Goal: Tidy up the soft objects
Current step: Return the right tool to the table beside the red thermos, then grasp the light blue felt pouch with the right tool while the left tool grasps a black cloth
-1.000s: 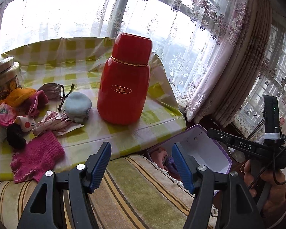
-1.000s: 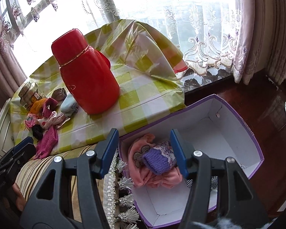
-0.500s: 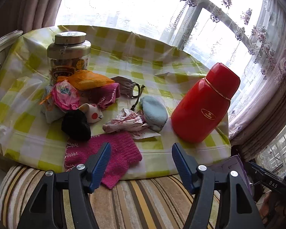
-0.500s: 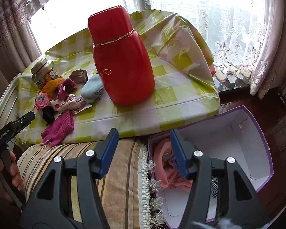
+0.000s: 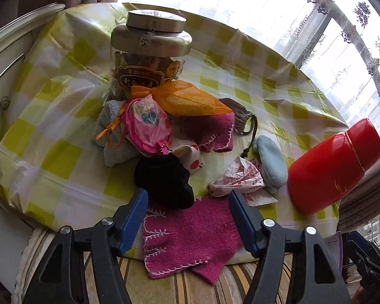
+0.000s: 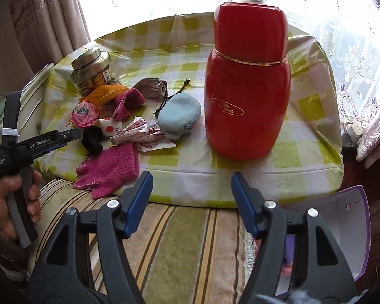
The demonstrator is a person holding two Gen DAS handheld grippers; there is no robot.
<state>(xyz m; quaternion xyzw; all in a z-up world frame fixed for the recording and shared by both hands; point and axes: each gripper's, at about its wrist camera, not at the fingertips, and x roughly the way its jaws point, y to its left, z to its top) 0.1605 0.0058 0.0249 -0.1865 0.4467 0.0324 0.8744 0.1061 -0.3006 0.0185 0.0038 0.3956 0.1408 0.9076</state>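
A magenta knit glove (image 5: 190, 235) hangs over the table's front edge. My left gripper (image 5: 188, 210) is open and hovers just above the glove, its pads not touching it. Behind the glove lies a black soft ball (image 5: 164, 179), then a heap holding a pink pouch (image 5: 147, 124), an orange mesh bag (image 5: 187, 98), a second magenta glove (image 5: 210, 131), a grey drawstring pouch (image 5: 238, 116) and a light blue purse (image 5: 271, 162). My right gripper (image 6: 191, 187) hangs over the striped cushion (image 6: 177, 240), jaws opening, nothing between them. The right wrist view shows the left gripper (image 6: 73, 135) beside the heap.
A tall red flask (image 6: 245, 88) stands on the green checked tablecloth (image 6: 304, 157), right of the heap. A metal-lidded jar (image 5: 149, 50) stands behind the heap. A purple-edged box (image 6: 352, 228) with soft items inside sits low at the right, beside the cushion.
Both views have swung left, away from the purple box and toward the heap. The left gripper has closed in on the magenta glove. The right jaws stand a little wider.
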